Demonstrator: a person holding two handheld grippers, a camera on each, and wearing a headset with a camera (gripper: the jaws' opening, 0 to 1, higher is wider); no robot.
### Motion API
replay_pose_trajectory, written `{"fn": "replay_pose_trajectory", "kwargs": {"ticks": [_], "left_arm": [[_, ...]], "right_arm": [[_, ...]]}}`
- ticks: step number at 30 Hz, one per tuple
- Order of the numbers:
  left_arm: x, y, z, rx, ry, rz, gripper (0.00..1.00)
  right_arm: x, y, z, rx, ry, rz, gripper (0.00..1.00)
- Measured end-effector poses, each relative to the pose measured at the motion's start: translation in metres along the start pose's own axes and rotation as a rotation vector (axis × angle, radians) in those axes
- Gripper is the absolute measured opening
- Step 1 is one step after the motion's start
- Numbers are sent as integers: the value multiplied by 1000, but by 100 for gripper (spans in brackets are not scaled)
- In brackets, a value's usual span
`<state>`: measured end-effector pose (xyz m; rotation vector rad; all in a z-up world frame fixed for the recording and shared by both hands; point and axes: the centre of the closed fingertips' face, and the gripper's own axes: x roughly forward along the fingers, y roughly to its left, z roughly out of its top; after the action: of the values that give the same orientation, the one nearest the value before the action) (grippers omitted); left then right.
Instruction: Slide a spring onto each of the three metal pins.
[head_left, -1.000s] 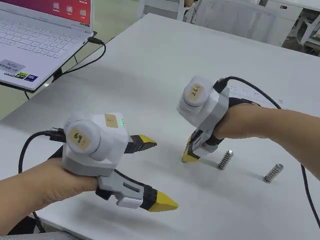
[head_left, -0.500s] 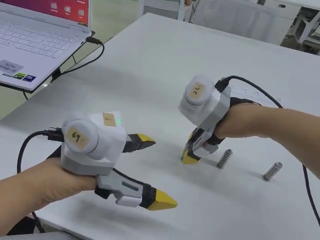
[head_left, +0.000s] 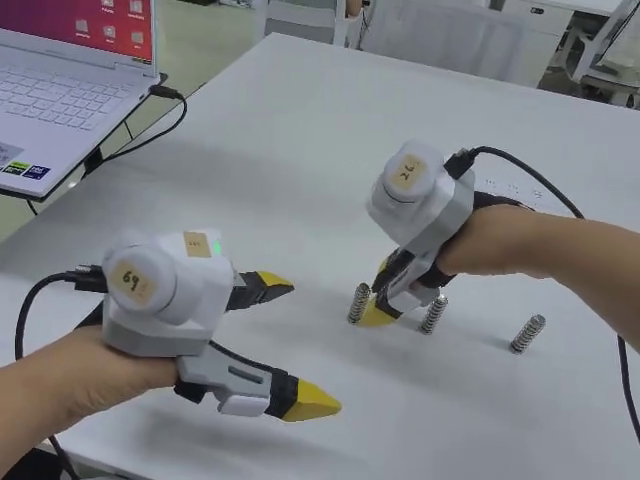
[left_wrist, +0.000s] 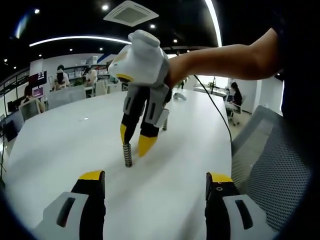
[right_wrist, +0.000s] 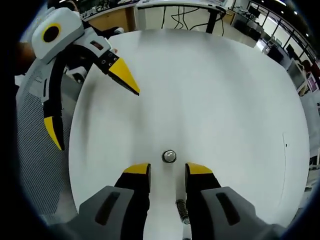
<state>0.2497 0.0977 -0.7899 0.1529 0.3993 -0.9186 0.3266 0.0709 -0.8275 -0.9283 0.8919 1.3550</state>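
My right gripper (right_wrist: 168, 169), jaws slightly parted, grips nothing; the grey coiled metal spring (right_wrist: 169, 156) stands upright just beyond its tips, axis vertical. My left gripper (left_wrist: 156, 176), jaws spread, is farther from it.

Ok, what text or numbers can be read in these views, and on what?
"69": handwritten sticker on the left gripper.
Two handwritten digits, turned sideways and unclear: matching sticker on the right gripper.
Palm-rest stickers on the laptop: too small to read.
Faint print on the table: too small to read.
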Motion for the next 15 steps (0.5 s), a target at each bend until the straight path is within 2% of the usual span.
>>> {"fn": "replay_pose_trajectory", "kwargs": {"ticks": [5, 15], "left_arm": [[-1, -1, -1, 0, 4, 2, 80], [-3, -3, -3, -3, 12, 1, 80]], "right_arm": [[-6, 9, -6, 5, -12, -10, 25], [-17, 27, -9, 24, -71, -24, 26]]}}
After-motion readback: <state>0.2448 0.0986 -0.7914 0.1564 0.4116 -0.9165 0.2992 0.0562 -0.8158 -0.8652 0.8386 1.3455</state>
